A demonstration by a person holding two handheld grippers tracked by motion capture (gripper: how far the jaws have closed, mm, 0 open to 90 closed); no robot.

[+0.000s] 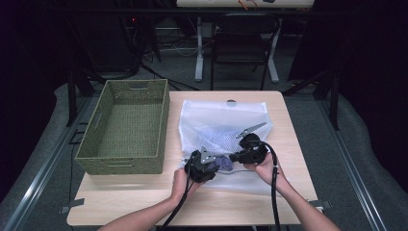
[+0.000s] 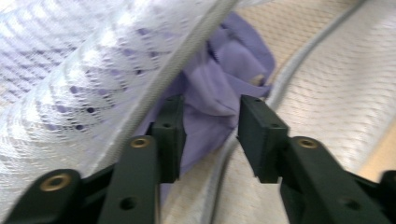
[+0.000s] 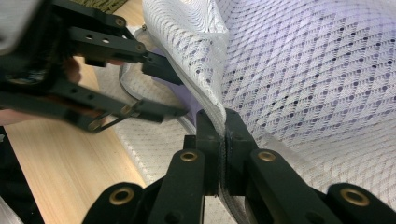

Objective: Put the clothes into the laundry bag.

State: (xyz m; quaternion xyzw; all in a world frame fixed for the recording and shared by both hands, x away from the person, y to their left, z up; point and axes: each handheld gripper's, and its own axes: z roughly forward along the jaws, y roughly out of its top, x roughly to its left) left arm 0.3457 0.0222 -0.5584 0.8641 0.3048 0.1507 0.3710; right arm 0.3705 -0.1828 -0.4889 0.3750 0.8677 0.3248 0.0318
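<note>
Right now the right tool is clamped on the zipper-edged rim of the white mesh laundry bag, lifting that edge so the mouth gapes. The left tool sits at the opening with its jaws parted, one on each side of a fold of the purple garment, which pokes out of the bag's mouth near the front of the table; the pads do not look pressed onto the cloth. From here, the likeliest slip is the left tool closing on the bag's mesh or zipper band together with the garment, since the lifted rim hangs right against its left jaw. Then a pull would drag the whole bag. The woven basket stands well apart to the left.
</note>
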